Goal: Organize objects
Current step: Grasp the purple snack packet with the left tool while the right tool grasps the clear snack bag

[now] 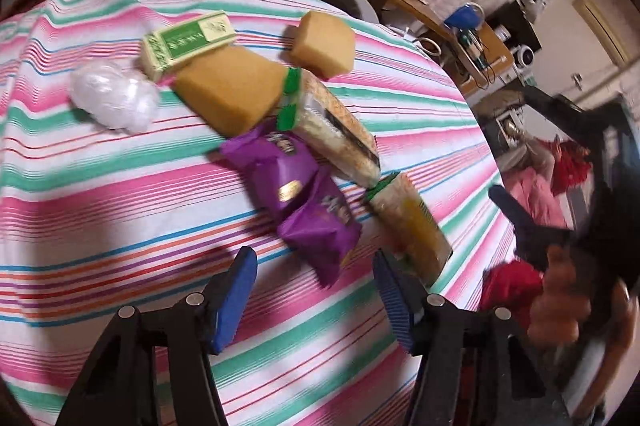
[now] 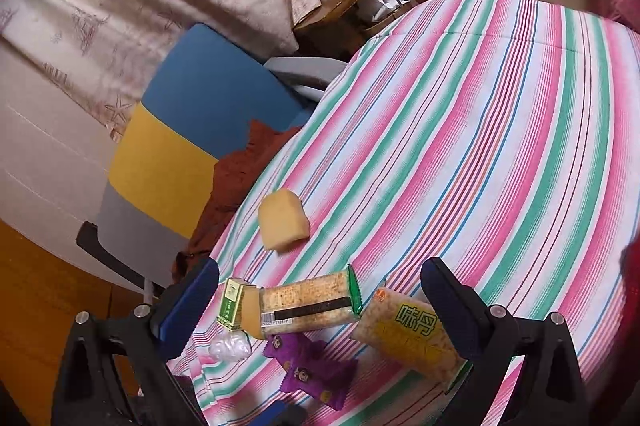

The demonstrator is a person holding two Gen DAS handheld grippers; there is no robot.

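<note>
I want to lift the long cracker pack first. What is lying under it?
One end of the cracker pack rests on the larger sponge; its middle touches the purple snack packets. Beneath is striped cloth; anything hidden under the pack cannot be seen.

I can read big green letters — 味丹 — on the yellow snack bag. The cracker pack has a barcode — numbers too blurry.
</note>
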